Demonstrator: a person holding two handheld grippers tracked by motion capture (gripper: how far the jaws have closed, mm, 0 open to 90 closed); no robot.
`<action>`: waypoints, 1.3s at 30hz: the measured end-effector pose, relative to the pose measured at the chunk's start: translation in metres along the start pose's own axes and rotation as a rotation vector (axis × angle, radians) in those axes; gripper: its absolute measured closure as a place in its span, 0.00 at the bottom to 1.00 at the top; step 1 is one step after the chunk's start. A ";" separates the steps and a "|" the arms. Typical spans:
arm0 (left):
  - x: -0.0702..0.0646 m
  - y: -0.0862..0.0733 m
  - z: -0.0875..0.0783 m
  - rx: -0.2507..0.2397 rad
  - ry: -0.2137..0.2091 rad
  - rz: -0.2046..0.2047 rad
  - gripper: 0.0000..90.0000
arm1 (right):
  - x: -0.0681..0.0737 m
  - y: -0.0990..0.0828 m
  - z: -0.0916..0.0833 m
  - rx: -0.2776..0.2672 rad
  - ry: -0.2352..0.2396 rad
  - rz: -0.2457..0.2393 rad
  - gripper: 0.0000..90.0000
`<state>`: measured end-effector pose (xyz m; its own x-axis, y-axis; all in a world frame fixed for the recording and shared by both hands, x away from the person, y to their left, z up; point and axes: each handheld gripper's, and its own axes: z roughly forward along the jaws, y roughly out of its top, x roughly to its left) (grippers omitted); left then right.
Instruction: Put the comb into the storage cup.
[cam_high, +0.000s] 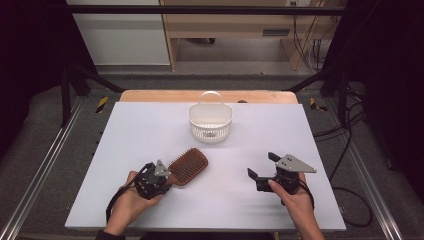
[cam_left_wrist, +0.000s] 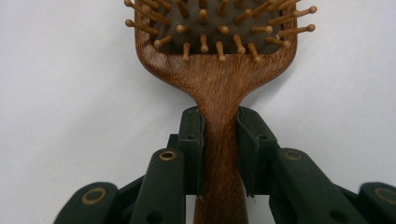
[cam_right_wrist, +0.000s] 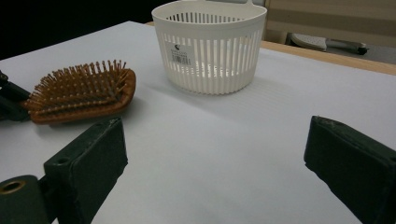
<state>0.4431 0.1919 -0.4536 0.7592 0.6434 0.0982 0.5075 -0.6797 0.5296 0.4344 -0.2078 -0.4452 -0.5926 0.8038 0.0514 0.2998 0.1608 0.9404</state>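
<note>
Left fingers: the left gripper (cam_high: 159, 176) has its black fingers (cam_left_wrist: 192, 140) pinching the narrow handle of the brown wooden paddle hairbrush (cam_high: 188, 165), one on each side, pads against the wood.
Right fingers: the right gripper (cam_high: 264, 166) has its black fingers (cam_right_wrist: 91, 161) spread wide, with bare tabletop between them.
Hairbrush: near-left part of the tabletop, bristles up, head angled toward the far right.
Surface: pale lavender-white tabletop (cam_high: 150, 125) with a strip of light wood along its far edge.
Room: dark frame rails at both sides, grey floor, a light wooden bench and cables beyond.
Basket: white slotted plastic basket with a hoop handle (cam_high: 210, 121), upright at the far middle, well apart from both grippers.
Cut off: in the left gripper view the brush head runs off the top; the handle's end is hidden under the gripper.
Open room: the middle and the right edge of the tabletop lie bare.
</note>
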 end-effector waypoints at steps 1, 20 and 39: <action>0.000 0.000 -0.001 -0.016 0.003 -0.003 0.80 | 0.001 0.000 0.000 0.000 0.002 0.000 0.06; -0.014 0.006 -0.009 -0.257 0.041 0.018 0.80 | 0.033 0.012 0.023 -0.024 0.106 0.139 0.06; -0.033 0.014 -0.012 -0.374 0.050 0.095 0.80 | 0.080 0.040 0.084 -0.015 0.314 0.305 0.16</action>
<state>0.4201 0.1658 -0.4392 0.7701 0.6063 0.1982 0.2446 -0.5677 0.7861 0.4618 -0.0892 -0.4315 -0.6779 0.6000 0.4249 0.4863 -0.0674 0.8712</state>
